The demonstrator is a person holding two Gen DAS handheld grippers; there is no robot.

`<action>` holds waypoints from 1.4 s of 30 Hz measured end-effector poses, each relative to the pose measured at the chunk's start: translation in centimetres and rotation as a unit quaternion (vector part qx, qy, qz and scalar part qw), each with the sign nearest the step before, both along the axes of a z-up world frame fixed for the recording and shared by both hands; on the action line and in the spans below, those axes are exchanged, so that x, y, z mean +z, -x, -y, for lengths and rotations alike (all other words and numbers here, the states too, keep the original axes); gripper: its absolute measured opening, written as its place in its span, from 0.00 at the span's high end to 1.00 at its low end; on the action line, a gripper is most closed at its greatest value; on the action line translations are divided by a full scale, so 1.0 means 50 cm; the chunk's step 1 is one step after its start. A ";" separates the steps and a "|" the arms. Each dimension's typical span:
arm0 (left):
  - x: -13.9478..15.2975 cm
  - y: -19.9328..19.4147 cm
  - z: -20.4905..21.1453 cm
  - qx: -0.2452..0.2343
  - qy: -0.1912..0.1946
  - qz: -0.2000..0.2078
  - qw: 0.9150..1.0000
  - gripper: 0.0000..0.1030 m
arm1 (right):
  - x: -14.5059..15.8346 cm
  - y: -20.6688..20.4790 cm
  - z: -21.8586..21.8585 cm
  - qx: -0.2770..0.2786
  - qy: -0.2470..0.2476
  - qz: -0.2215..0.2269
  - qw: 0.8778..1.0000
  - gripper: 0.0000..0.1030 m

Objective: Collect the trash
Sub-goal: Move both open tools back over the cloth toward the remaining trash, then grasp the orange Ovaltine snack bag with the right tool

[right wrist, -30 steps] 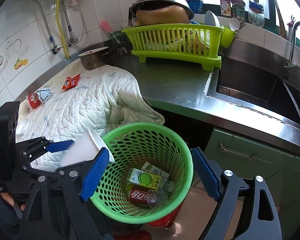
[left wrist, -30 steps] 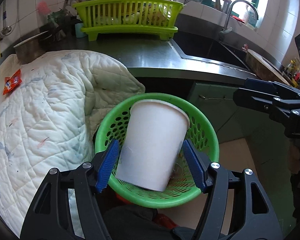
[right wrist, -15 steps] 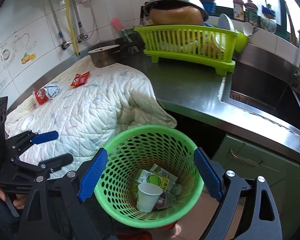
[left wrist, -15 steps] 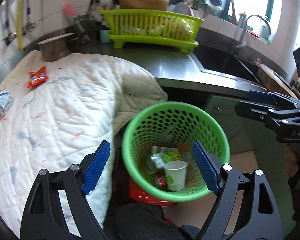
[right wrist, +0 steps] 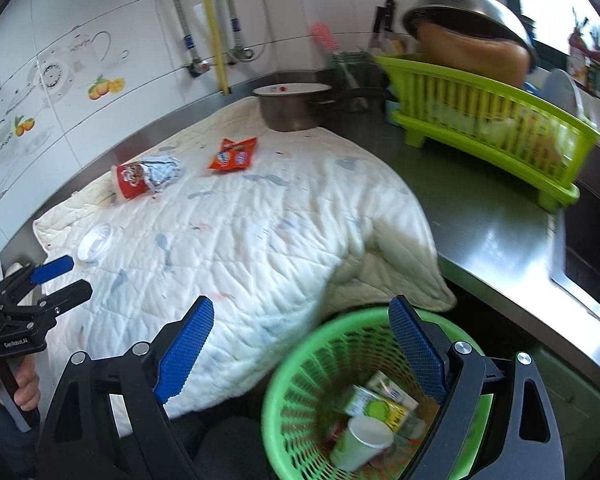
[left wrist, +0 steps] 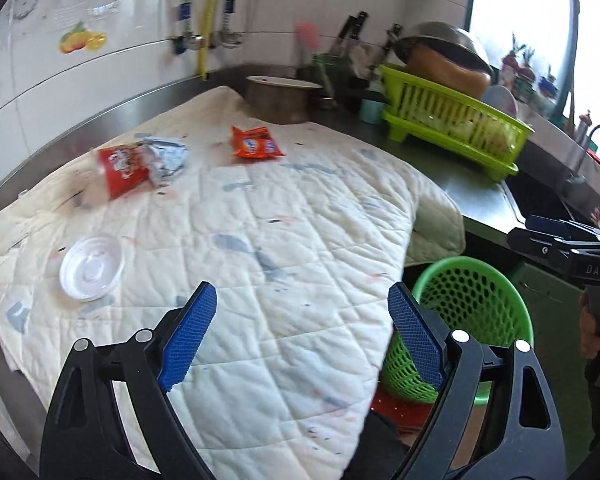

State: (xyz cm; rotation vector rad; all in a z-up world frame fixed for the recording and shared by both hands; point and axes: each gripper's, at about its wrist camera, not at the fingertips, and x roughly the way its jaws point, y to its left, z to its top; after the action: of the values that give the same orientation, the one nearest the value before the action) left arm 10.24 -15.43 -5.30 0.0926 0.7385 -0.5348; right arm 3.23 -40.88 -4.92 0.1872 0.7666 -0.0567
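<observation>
left wrist view — tongs: the left gripper [left wrist: 302,316] is spread wide with nothing between its blue pads, over the near part of the white quilted cloth [left wrist: 260,240] on the steel counter.
left wrist view — change: a second ago a white paper cup sat between these pads above the bin; now the pads are bare and the view has swung back to the counter.
left wrist view — trash ahead: a clear round plastic lid [left wrist: 92,268] lies ahead and left of the pads; farther ahead-left a red snack bag with crumpled foil [left wrist: 140,162]; farther ahead, about centre, an orange snack packet [left wrist: 256,143].
left wrist view — bin: the green perforated plastic basket [left wrist: 472,308] stands low, just right of the right pad, off the counter edge.
left wrist view — other tongs: the right gripper [left wrist: 560,236] shows at the right edge, above the basket.
right wrist view — tongs: spread open and holding nothing, hanging over the basket rim and the cloth's edge.
right wrist view — bin contents: the paper cup [right wrist: 360,442] lies tipped in the basket, below the right pad, next to a green-and-yellow drink carton [right wrist: 380,400].
right wrist view — other tongs: the left one appears far left, open, close to the clear lid.
meaning: cup deposited; three pieces remain on the cloth, and the lid looks like the nearest next pick for the left tongs.
</observation>
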 end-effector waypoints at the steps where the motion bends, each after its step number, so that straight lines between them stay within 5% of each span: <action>1: 0.001 -0.010 -0.023 0.014 0.002 0.000 1.000 0.16 | 0.003 -0.025 -0.009 0.007 -0.003 0.000 1.000 0.16; 11: -0.017 -0.069 -0.201 0.127 0.009 -0.011 0.992 0.15 | 0.032 -0.295 -0.089 0.055 -0.028 -0.004 0.998 0.16; 23: -0.045 -0.071 -0.316 0.199 0.010 -0.026 0.980 0.15 | -0.011 -0.598 -0.127 0.061 -0.058 -0.043 0.996 0.16; 32: -0.048 -0.058 -0.363 0.225 0.005 -0.029 0.974 0.15 | -0.076 -0.742 -0.128 0.037 -0.068 -0.086 0.993 0.16; 42: -0.050 -0.056 -0.387 0.239 -0.003 -0.028 0.971 0.15 | -0.122 -0.815 -0.146 0.028 -0.024 -0.115 0.993 0.16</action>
State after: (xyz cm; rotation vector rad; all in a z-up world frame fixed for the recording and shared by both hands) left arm 13.02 3.92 -7.82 -0.0952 0.7860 -0.0744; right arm 43.98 -33.57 -11.03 0.2079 1.0041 -0.0069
